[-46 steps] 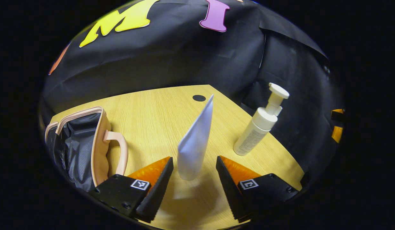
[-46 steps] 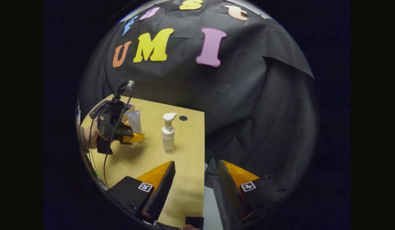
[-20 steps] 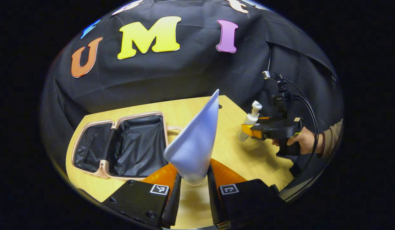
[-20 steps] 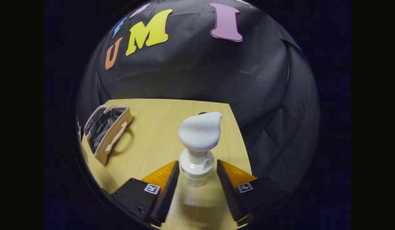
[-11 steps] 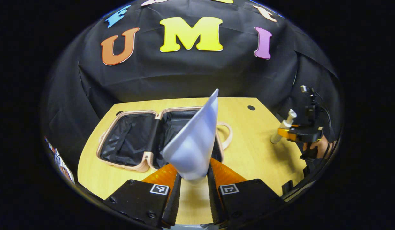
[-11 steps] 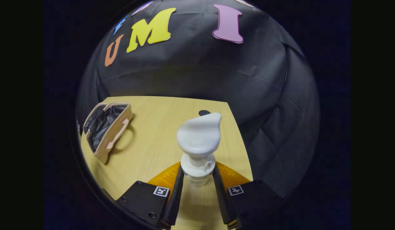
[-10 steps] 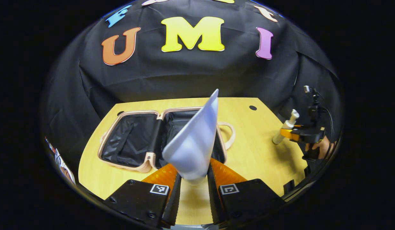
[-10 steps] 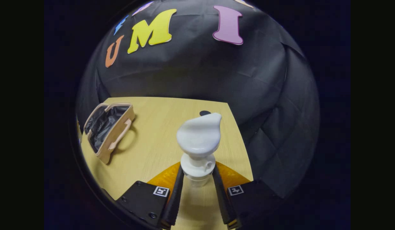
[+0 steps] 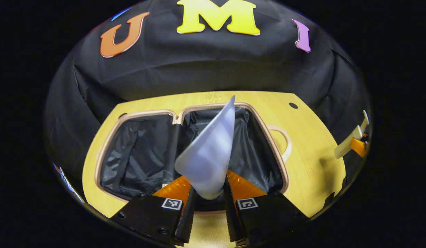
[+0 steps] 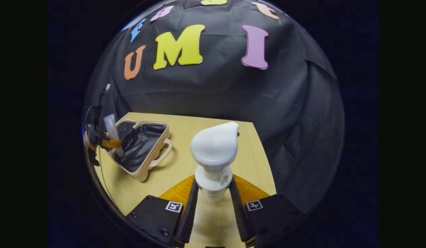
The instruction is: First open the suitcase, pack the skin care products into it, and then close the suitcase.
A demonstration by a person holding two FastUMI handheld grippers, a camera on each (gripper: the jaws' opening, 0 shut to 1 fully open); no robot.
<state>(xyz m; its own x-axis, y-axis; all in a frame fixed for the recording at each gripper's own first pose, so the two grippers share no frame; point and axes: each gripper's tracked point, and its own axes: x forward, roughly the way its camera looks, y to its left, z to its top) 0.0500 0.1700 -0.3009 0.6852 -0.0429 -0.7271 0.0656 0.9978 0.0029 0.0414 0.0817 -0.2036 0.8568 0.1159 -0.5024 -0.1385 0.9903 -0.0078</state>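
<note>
Both grippers' jaws pinch unlabelled products: left (image 9: 206, 210) a tube (image 9: 207, 158), right (image 10: 213, 210) a pump bottle (image 10: 214, 155).

Open suitcase (image 9: 106, 144) flat, tube (image 9: 207, 155) above, pump bottle (image 10: 214, 151) seemingly lifted

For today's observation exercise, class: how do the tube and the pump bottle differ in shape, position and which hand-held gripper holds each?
The tube is flat and tapers to a thin sealed edge; the pump bottle is round with a broad pump head. The tube hangs over the open suitcase; the pump bottle is over bare table, off to the suitcase's side. The left hand-held gripper clamps the tube, the right hand-held gripper the bottle. Both are pale, upright and gripped low.
</note>
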